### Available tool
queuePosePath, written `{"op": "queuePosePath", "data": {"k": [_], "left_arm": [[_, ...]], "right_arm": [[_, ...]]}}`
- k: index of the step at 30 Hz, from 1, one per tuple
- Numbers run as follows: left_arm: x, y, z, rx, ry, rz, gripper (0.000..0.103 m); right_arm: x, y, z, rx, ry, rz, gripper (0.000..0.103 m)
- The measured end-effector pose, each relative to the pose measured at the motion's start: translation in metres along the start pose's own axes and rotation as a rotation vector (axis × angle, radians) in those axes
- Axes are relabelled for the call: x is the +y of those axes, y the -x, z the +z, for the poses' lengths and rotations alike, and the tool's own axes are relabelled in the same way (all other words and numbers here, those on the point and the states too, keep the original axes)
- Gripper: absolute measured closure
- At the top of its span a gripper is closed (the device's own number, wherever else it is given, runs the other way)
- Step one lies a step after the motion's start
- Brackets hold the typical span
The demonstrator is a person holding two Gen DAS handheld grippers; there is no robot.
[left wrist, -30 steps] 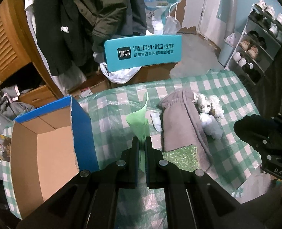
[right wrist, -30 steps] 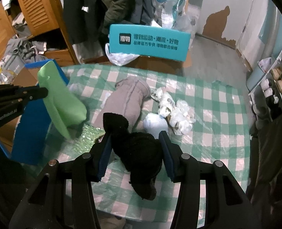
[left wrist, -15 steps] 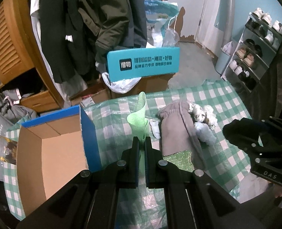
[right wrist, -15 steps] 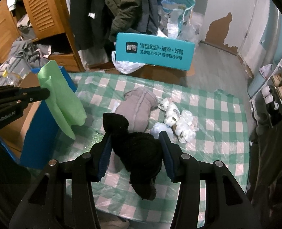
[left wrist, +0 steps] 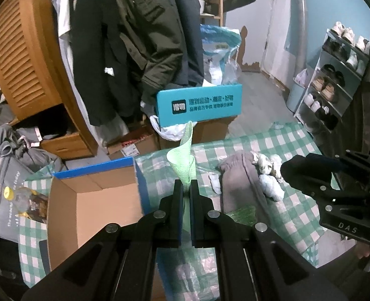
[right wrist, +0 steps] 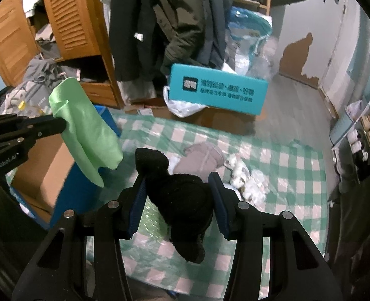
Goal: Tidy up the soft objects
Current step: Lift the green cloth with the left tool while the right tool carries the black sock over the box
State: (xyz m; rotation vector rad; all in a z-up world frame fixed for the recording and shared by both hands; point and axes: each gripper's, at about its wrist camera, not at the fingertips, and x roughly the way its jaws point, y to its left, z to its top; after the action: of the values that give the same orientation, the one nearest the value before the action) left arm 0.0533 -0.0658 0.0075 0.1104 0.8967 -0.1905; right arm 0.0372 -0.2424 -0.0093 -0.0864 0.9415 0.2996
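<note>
My left gripper (left wrist: pixel 186 184) is shut on a light green cloth (left wrist: pixel 182 161), which hangs free in the air; in the right wrist view that green cloth (right wrist: pixel 87 130) droops from the left gripper (right wrist: pixel 62 124) above the box. My right gripper (right wrist: pixel 178 183) is shut on a black fuzzy soft item (right wrist: pixel 179 195), lifted off the table. A grey knitted piece (left wrist: pixel 240 178) and a pile of white socks (left wrist: pixel 270 173) lie on the green checked tablecloth (right wrist: pixel 285 175). An open cardboard box with blue sides (left wrist: pixel 92 200) stands at the table's left.
A glittery green piece (left wrist: pixel 242 213) lies on the cloth near the grey item. Behind the table stand a teal box (left wrist: pixel 200 105), hanging coats (left wrist: pixel 144 37) and a wooden louvred cabinet (left wrist: pixel 22 57). A shoe rack (left wrist: pixel 335 75) lines the right wall. Grey clothes (left wrist: pixel 7 145) are piled at left.
Both grippers have risen with their loads; the table and box look smaller and lower. The green cloth now hangs clear of the table. Neither grip has altered.
</note>
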Motion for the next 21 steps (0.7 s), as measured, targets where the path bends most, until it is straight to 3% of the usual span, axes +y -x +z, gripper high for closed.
{"op": "queuePosePath", "data": {"k": [13,21], "left_arm": [[0.039,0.044,0.001,-0.077,0.045,0.058,0.099],[0.074,0.056,-0.010,-0.083,0.096,0.091,0.099]], "right_arm": [[0.048,0.012,0.034,-0.051,0.059,0.052,0.054],[0.084,0.007,0.047,-0.055,0.106,0.086,0.054]]}}
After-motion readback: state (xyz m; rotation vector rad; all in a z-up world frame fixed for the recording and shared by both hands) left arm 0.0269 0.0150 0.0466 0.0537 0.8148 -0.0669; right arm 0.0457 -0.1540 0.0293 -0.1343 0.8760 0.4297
